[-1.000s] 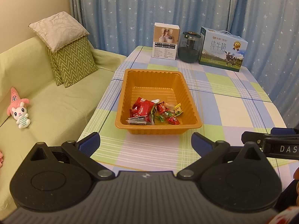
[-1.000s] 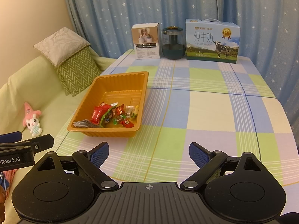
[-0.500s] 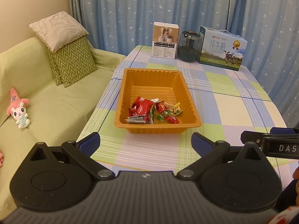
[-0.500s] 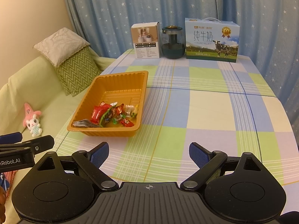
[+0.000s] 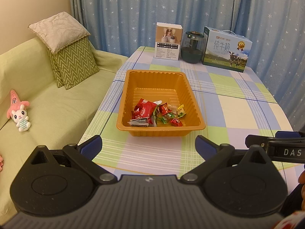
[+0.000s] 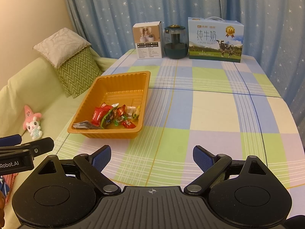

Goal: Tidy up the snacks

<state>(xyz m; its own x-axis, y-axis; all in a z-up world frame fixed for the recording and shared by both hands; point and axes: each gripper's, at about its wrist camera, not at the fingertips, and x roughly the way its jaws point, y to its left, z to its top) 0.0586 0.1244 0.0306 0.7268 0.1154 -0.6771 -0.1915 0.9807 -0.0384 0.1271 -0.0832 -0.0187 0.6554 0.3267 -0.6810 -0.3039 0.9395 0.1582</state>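
An orange plastic tray (image 5: 158,80) stands on the checked tablecloth near the table's left edge; it also shows in the right wrist view (image 6: 118,84). Several wrapped snacks (image 5: 152,112) lie in its near end, among them a red packet (image 6: 99,114). My left gripper (image 5: 148,146) is open and empty, just in front of the tray's near wall. My right gripper (image 6: 151,157) is open and empty, over the table to the right of the tray. Each gripper's side shows at the edge of the other's view.
A white box (image 5: 167,42), a dark glass jar (image 5: 191,47) and a milk carton box (image 5: 226,49) stand at the table's far edge before blue curtains. A green sofa (image 5: 47,114) with cushions and plush toys (image 5: 19,112) lies left of the table.
Both grippers have drifted very slightly; the tray and snacks have not moved. Both grippers stay open.
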